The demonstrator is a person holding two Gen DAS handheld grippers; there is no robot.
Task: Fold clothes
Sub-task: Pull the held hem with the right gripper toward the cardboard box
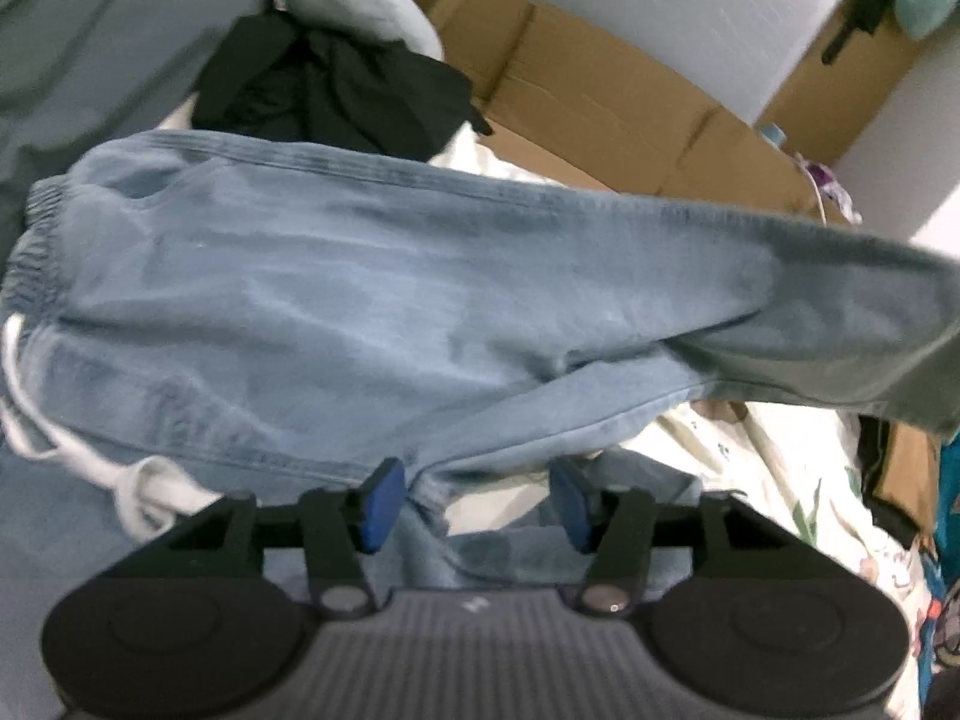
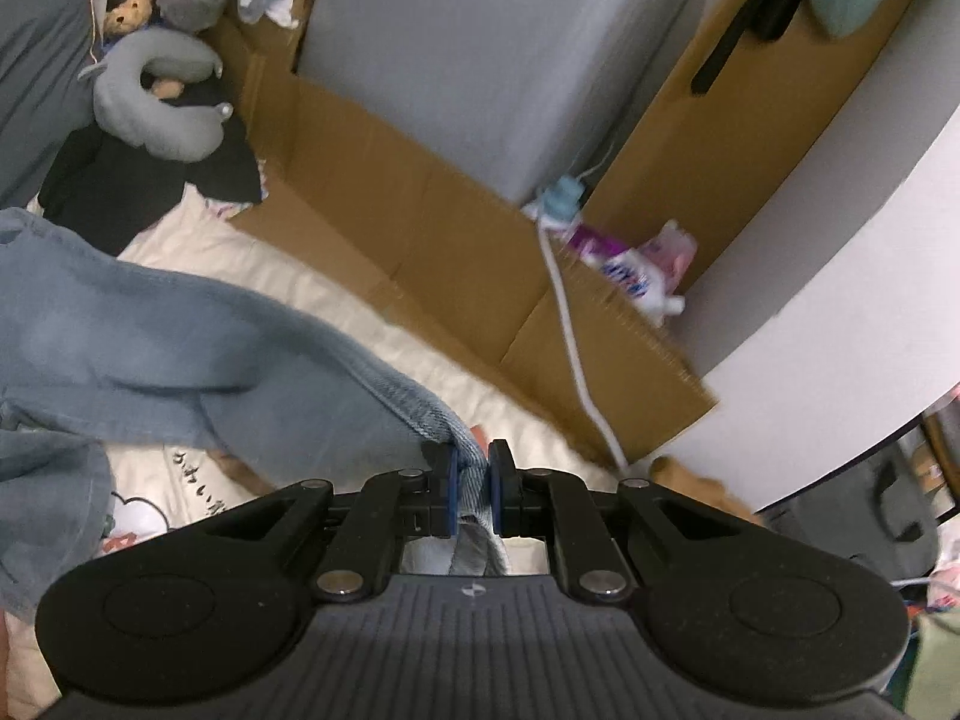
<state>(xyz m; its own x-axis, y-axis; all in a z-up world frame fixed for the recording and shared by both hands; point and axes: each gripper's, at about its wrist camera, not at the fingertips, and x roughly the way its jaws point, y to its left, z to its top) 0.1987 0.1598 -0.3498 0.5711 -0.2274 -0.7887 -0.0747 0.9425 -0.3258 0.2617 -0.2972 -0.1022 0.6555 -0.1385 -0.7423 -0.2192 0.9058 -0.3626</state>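
Light blue jeans (image 1: 336,300) spread across the cream printed bedsheet (image 1: 780,468), elastic waistband at their left end, one leg running right. Left gripper (image 1: 474,501): jaws apart, denim fold lying loose between the blue pads, no grip. Right gripper (image 2: 471,489): jaws narrow, pinching the jeans' hem, leg lifted off the sheet. Flattened cardboard (image 2: 432,252) beyond the sheet's far edge
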